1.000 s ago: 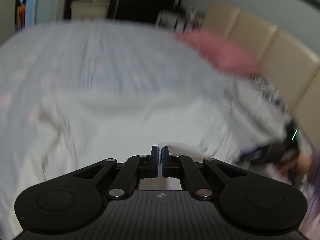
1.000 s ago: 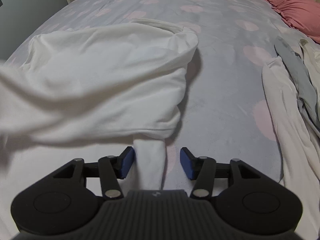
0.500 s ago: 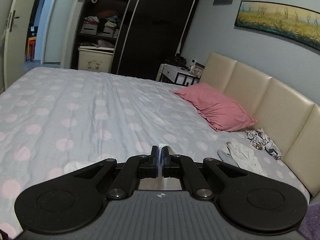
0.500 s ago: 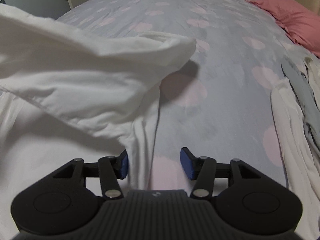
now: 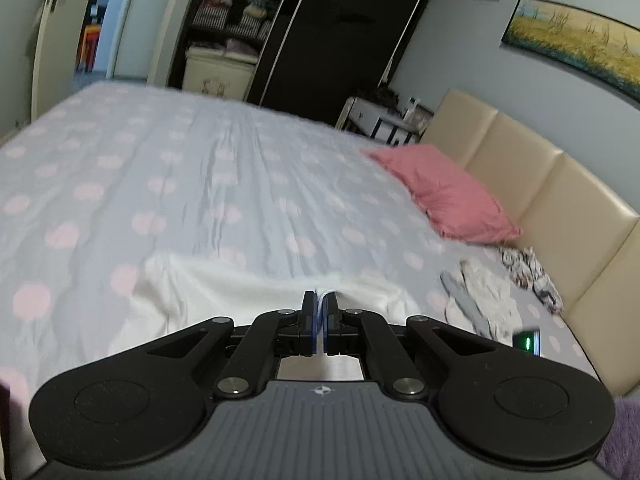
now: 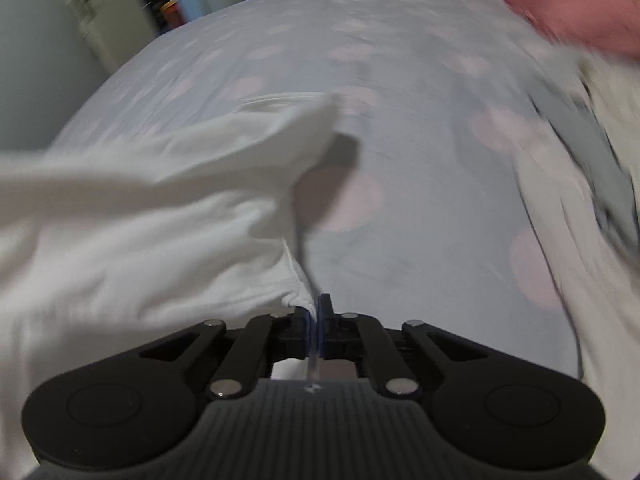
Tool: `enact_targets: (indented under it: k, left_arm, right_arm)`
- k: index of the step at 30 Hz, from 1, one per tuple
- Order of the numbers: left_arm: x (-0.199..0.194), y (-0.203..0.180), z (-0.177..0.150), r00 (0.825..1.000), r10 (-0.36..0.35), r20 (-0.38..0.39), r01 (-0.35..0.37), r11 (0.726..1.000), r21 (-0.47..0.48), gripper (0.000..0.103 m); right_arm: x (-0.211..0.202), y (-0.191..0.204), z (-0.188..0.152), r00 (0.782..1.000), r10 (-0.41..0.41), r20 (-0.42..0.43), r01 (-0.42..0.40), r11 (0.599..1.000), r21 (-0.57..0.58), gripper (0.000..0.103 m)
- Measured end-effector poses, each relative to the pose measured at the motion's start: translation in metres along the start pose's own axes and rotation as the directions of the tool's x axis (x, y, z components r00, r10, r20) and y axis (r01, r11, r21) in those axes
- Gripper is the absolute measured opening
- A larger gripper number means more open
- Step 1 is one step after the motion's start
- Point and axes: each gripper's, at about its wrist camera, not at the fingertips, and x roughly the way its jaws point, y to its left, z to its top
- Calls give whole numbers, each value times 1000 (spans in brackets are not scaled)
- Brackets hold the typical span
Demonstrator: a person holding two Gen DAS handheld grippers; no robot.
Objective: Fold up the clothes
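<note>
White cotton was what both tongs had hold of. The left tongs (image 5: pixel 319 322), at lower centre of the left wrist view, were pressed together on a thin edge of the white cotton garment (image 5: pixel 240 284), which spread across the lower middle of that frame on the grey bed sheet with pink dots (image 5: pixel 168 168).

In the right wrist view, the right tongs (image 6: pixel 316 320) at lower centre were clamped tight too, a bunched corner of the same garment (image 6: pixel 168 216) pinched between the blue pads. From there the cloth billowed up and away to the left of the frame, part of it lifted off the sheet (image 6: pixel 420 240) and throwing a dark shadow on it at centre. That frame was blurred.

A pink pillow (image 5: pixel 448 192) lay at the right of the left wrist view, against the beige padded headboard (image 5: pixel 560 200). Below it, near the right edge, sat a loose pile of grey and pale clothes (image 5: pixel 476 300), well apart from the held garment. An open dark wardrobe (image 5: pixel 320 40) stood at the top, and a framed yellow landscape picture (image 5: pixel 580 44) hung at upper right.
</note>
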Motion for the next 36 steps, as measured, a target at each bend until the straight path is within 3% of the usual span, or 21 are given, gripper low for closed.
enact_targets:
  k: [4, 8, 12, 15, 17, 20, 23, 25, 30, 33, 36]
  left_arm:
    - [-12, -4, -42, 995, -12, -99, 6, 998, -60, 0]
    - [-19, -5, -101, 969, -63, -241, 23, 986, -163, 0]
    - [-21, -16, -165, 918, -170, -359, 66, 957, -283, 0]
    - [-14, -32, -207, 859, -296, -419, 127, 914, -386, 0]
    - [-6, -46, -227, 834, -301, -463, 133, 923, -362, 0]
    - [12, -50, -241, 825, -189, -533, 61, 967, -249, 1]
    - [25, -41, -237, 798, -140, -586, 5, 974, -225, 4]
    - [26, -36, -225, 802, -117, -586, -8, 978, -206, 15]
    - [36, -56, -163, 862, -36, -506, 23, 999, -32, 30]
    - [60, -73, -122, 903, -19, -429, 47, 997, 54, 40]
    - [93, -90, -86, 928, -20, -371, 71, 989, 126, 45]
  right_arm:
    - [0, -30, 0, 997, 69, -22, -62, 973, 223, 5]
    - [-3, -34, -1, 996, 87, -23, -77, 957, 278, 5]
    - [-5, -30, -2, 997, 79, -25, -69, 958, 279, 5]
    - [-6, -30, -3, 997, 73, -29, -62, 957, 283, 5]
    - [-6, -30, -3, 997, 65, -32, -54, 959, 279, 5]
    - [-5, -28, -2, 998, 50, -35, -39, 965, 259, 7]
    - [-6, -27, -3, 999, 39, -34, -30, 970, 242, 9]
    - [-6, -29, -3, 999, 39, -34, -29, 971, 236, 10]
    - [-5, -32, 0, 999, 36, -35, -28, 977, 209, 19]
    - [-6, -30, -1, 999, 23, -39, -17, 986, 167, 20]
    - [-10, -28, -2, 999, 7, -39, -3, 995, 104, 23]
